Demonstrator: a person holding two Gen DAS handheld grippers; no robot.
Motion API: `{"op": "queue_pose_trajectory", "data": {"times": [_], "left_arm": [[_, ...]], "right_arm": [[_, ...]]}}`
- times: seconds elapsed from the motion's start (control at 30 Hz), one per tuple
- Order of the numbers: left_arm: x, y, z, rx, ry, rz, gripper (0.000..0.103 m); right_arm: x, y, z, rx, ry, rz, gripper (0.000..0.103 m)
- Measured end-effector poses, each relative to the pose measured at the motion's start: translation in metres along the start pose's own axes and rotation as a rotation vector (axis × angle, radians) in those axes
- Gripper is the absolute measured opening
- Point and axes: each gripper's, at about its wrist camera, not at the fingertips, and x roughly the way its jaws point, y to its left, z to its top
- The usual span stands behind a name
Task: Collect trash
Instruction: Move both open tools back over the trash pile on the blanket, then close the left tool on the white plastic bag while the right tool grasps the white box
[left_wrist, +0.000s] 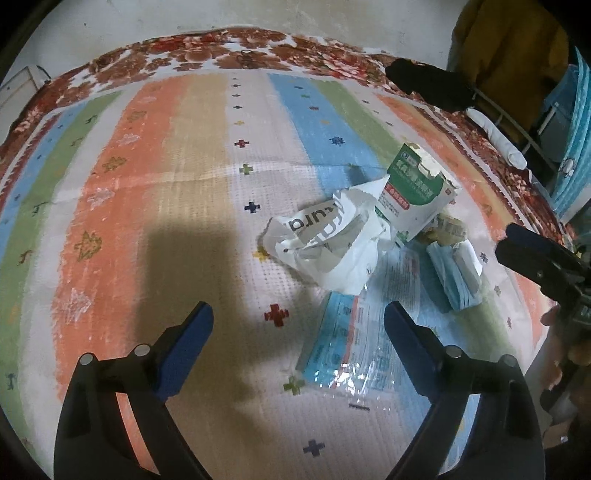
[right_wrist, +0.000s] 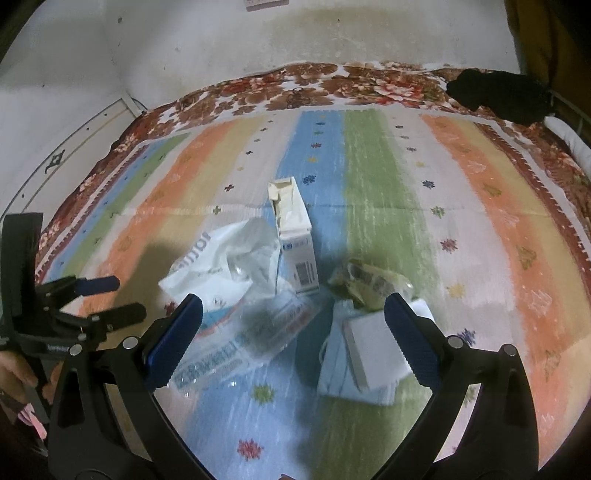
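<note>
A pile of trash lies on a striped mat (left_wrist: 184, 155). In the left wrist view: a crumpled white plastic bag (left_wrist: 328, 240), a torn green-and-white carton (left_wrist: 413, 192), a clear printed wrapper (left_wrist: 347, 350), blue face masks (left_wrist: 456, 273) and a yellowish wrapper (left_wrist: 447, 229). My left gripper (left_wrist: 299, 321) is open and empty, just short of the clear wrapper. In the right wrist view my right gripper (right_wrist: 293, 314) is open and empty above the clear wrapper (right_wrist: 251, 332) and masks (right_wrist: 365, 354), with the carton (right_wrist: 295, 236), bag (right_wrist: 221, 266) and yellowish wrapper (right_wrist: 369, 280) beyond.
The mat lies on a floral blanket (right_wrist: 332, 85) beside a white wall (right_wrist: 295, 33). A black object (right_wrist: 498, 96) rests at the far right corner. A white roll (left_wrist: 495, 136) and metal frame sit at the right edge. The left gripper shows in the right wrist view (right_wrist: 107, 299).
</note>
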Motion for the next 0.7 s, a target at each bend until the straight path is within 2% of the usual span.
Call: {"op": "queue_pose_trajectory", "data": {"times": [0.3,0.37,0.43,0.6,0.7], "left_arm": [[0.02,-0.004,0.011,0.019,-0.009,0.007,0.091],[0.024,-0.006,0.014,0.027,-0.009,0.009,0.091],[0.031,-0.007,0.016,0.031,-0.002,0.007,0.088],[0.041,-0.014,0.018,0.045,0.004,0.016,0.087],[0.042,-0.02,0.021,0.047,-0.005,0.016,0.085]], "right_arm": [[0.03,-0.006,0.018,0.015,0.009,0.01,0.091],[0.038,-0.007,0.021,0.018,0.022,0.019,0.082],[0.044,-0.006,0.024,0.016,0.03,0.022,0.08],[0.057,-0.005,0.03,0.04,0.044,0.049,0.069],[0.062,0.0,0.031,0.016,0.053,0.041,0.056]]}}
